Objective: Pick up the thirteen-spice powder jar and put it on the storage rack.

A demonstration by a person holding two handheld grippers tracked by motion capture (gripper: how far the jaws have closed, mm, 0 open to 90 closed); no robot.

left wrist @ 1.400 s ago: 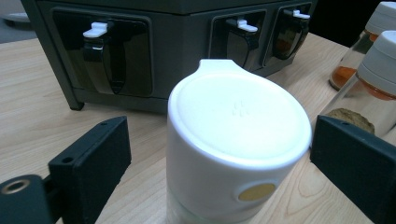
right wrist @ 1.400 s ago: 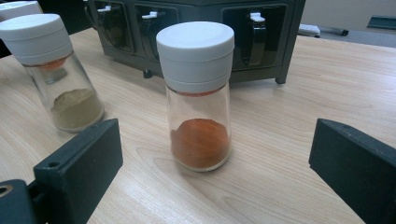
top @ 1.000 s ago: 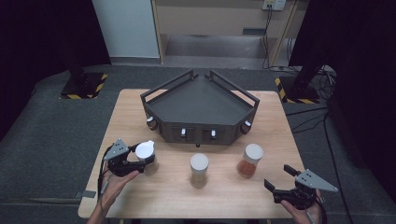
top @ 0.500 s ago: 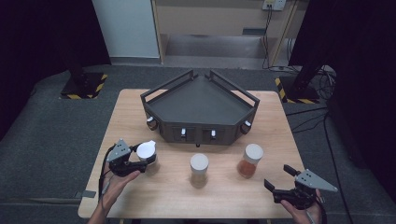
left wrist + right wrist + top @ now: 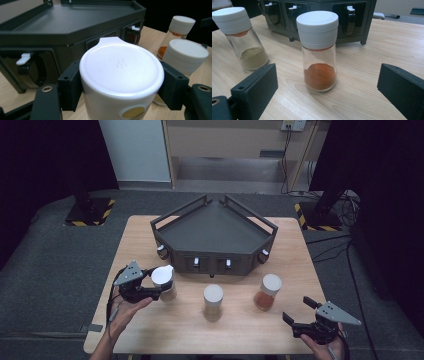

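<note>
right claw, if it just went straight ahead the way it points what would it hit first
Most likely the jar of orange-red powder, standing upright straight ahead between the open right claw jaws; the dark rack stands behind it.

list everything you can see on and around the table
spice jar in left gripper: 1, white lid, clamped between the jaws, front left
spice jar with tan powder: 1, clear glass, white lid, table centre front
spice jar with orange powder: 1, clear glass, white lid, front right
spice rack: 1, dark grey, angular, table centre back
table: 1, light wood
left gripper: 1, black, shut on the jar
right gripper: 1, black, open, front right corner
</note>
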